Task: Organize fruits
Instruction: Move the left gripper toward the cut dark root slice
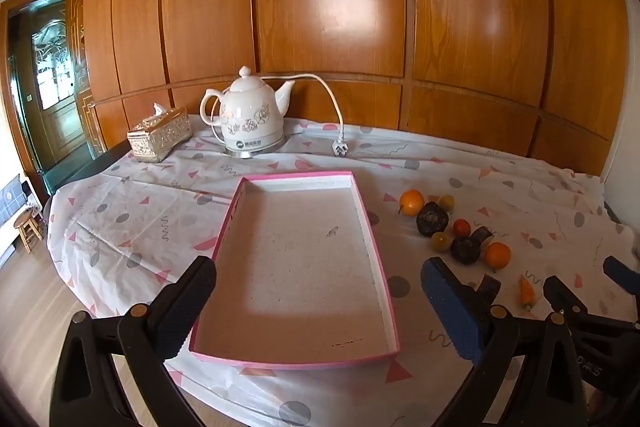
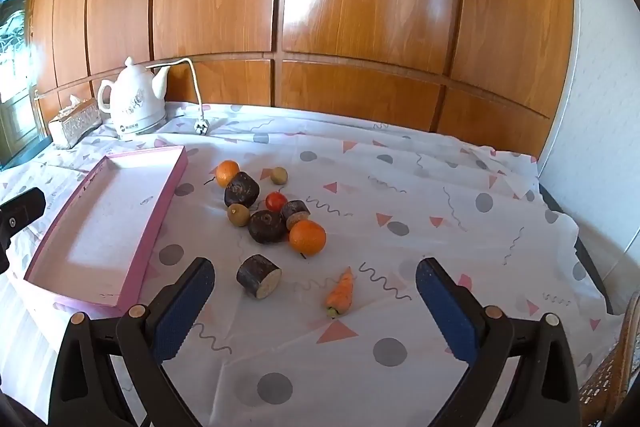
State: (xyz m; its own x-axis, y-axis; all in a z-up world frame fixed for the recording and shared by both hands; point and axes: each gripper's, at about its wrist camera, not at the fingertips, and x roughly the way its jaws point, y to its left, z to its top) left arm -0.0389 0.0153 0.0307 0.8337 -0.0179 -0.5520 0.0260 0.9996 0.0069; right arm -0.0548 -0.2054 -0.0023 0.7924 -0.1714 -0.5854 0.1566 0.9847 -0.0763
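A shallow pink tray (image 1: 297, 176) lies empty on the patterned cloth, right under my open left gripper (image 1: 320, 301). To its right sits a cluster of produce: two oranges (image 2: 307, 236) (image 2: 227, 172), a small tomato (image 2: 275, 201), dark purple chunks (image 2: 241, 190) and small yellow-green fruits (image 2: 239, 215). Nearer to me lie a cut dark piece (image 2: 259, 275) and a small carrot (image 2: 341, 291), both between the wide-apart fingers of my open right gripper (image 2: 316, 297), which hovers above them and touches nothing. The right gripper (image 1: 592, 283) also shows in the left wrist view.
A white ceramic kettle (image 1: 252, 119) with its loose plug (image 1: 339, 148) and a tissue box (image 1: 159, 139) stand at the back by the wooden wall. The table's left edge drops to the floor, where a stool (image 1: 28, 231) stands. A wicker chair (image 2: 616, 375) is at the right.
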